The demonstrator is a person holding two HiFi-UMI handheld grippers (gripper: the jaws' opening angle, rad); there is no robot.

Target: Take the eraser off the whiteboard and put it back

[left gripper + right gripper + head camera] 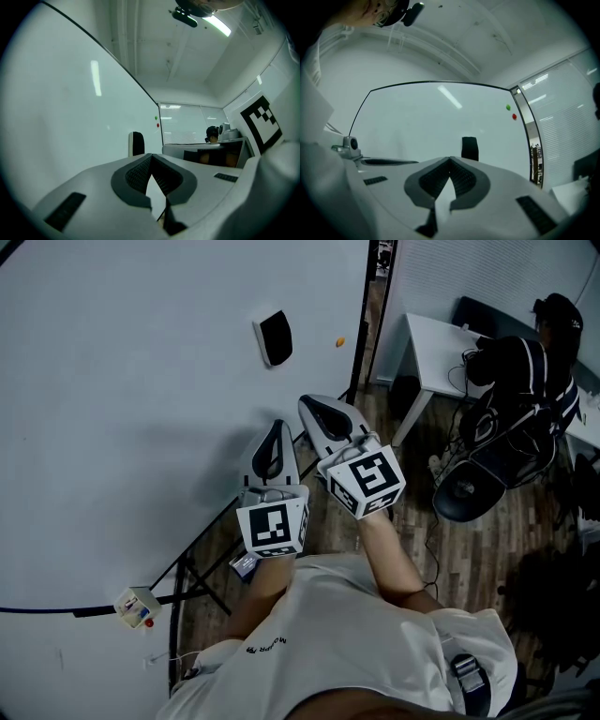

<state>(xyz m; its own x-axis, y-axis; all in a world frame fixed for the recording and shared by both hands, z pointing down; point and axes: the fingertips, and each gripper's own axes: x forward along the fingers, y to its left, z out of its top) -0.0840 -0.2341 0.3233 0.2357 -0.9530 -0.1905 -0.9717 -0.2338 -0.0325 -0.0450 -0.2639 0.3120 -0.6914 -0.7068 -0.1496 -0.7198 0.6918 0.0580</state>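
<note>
A black-and-white eraser (pixel 272 337) clings to the whiteboard (pixel 141 381), apart from both grippers. In the left gripper view the eraser (pixel 136 143) stands just beyond the jaw tips, slightly left. In the right gripper view the eraser (pixel 469 148) shows upright just above and right of the tips. My left gripper (pixel 277 426) is shut with nothing in it, pointing at the board below the eraser. My right gripper (pixel 310 405) is beside it, also shut and empty, a little nearer the eraser. The shut tips show in the gripper views as well: left gripper (pixel 151 155), right gripper (pixel 450 159).
Small round magnets (pixel 508 107) sit near the board's right edge. A small box with a red button (pixel 137 606) hangs at the board's lower edge, above the stand's legs (pixel 192 576). To the right a person (pixel 525 362) sits at a white desk (pixel 441 348), with an office chair (pixel 469 493).
</note>
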